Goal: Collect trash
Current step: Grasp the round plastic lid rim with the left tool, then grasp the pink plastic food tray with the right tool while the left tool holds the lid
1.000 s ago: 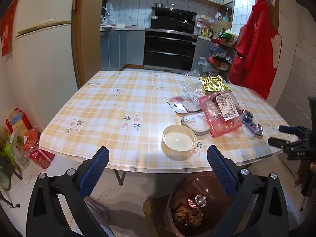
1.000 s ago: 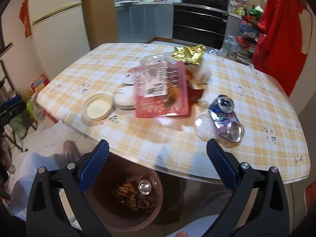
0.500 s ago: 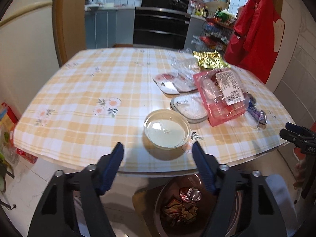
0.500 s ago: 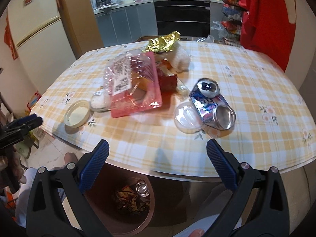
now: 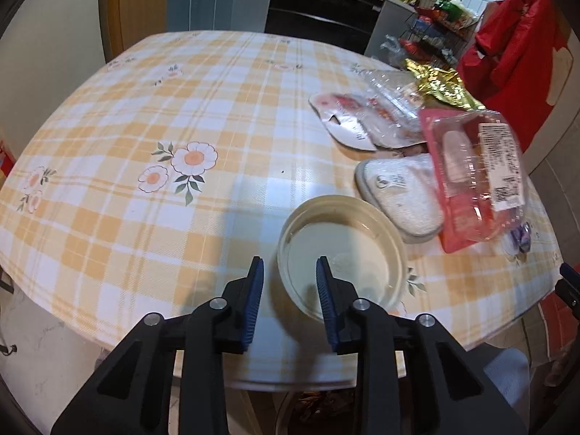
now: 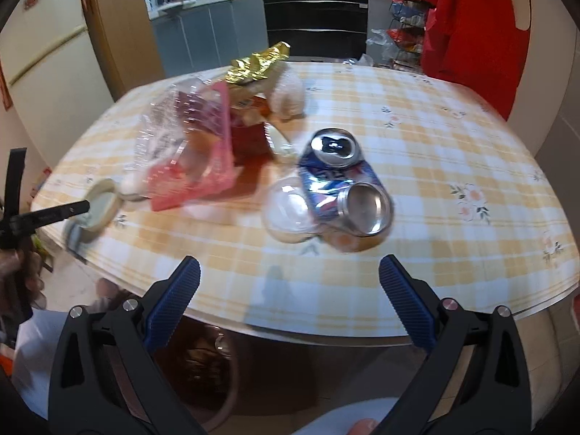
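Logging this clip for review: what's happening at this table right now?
A person is clearing trash off a yellow checked tablecloth. The left gripper, partly closed, straddles the near rim of a round cream plastic lid without gripping it. The right gripper hovers wide open before a crushed blue can. A brown bin sits below.

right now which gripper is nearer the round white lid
Left. The left gripper straddles the near rim of the round white lid. The right gripper sits off the table edge in front of the crushed can, with the lid far to its left.
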Tool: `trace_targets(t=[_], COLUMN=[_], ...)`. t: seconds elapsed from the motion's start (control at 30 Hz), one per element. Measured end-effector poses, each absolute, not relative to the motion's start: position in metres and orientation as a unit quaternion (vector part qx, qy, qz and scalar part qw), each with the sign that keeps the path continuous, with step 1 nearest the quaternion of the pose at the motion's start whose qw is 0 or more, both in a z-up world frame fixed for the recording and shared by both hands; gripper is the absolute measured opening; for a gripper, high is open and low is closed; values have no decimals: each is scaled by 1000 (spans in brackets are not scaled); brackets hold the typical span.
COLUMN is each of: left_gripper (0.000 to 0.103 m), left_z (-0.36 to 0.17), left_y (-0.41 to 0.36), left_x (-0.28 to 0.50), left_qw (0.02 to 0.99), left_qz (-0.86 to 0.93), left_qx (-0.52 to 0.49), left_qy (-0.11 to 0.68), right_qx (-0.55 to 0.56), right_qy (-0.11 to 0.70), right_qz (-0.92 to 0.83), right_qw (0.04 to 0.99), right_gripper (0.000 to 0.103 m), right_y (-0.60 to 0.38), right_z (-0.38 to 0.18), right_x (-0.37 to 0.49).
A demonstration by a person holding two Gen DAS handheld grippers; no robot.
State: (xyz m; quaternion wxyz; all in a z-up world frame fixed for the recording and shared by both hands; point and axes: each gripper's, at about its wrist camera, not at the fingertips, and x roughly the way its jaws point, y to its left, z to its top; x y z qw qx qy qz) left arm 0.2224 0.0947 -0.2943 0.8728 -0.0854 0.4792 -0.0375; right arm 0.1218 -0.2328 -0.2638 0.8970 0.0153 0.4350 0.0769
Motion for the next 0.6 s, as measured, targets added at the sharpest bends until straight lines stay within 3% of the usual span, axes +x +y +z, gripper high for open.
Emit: trace_targets(t=[0.13, 0.23, 0.3, 0.6], left_gripper=[27, 9, 5, 4], left_z=[-296, -298, -298, -282], left_y=[93, 92, 95, 98], left_x=[225, 226, 225, 218], left_qw=[875, 876, 877, 892], left_qz=[-35, -29, -29, -38], left_qx=[-80, -71, -76, -75], left_qy=[476, 475, 473, 445], right_qx=[34, 39, 40, 34], right_qy=[450, 454, 454, 445], right_qz=[70, 67, 67, 101], right_qw=[890, 888, 888, 889], right_gripper=[97, 97, 97, 97], right_y=[-243, -249, -251, -232], right_z=[-271, -276, -277, -269], right_x=[130, 135, 137, 152])
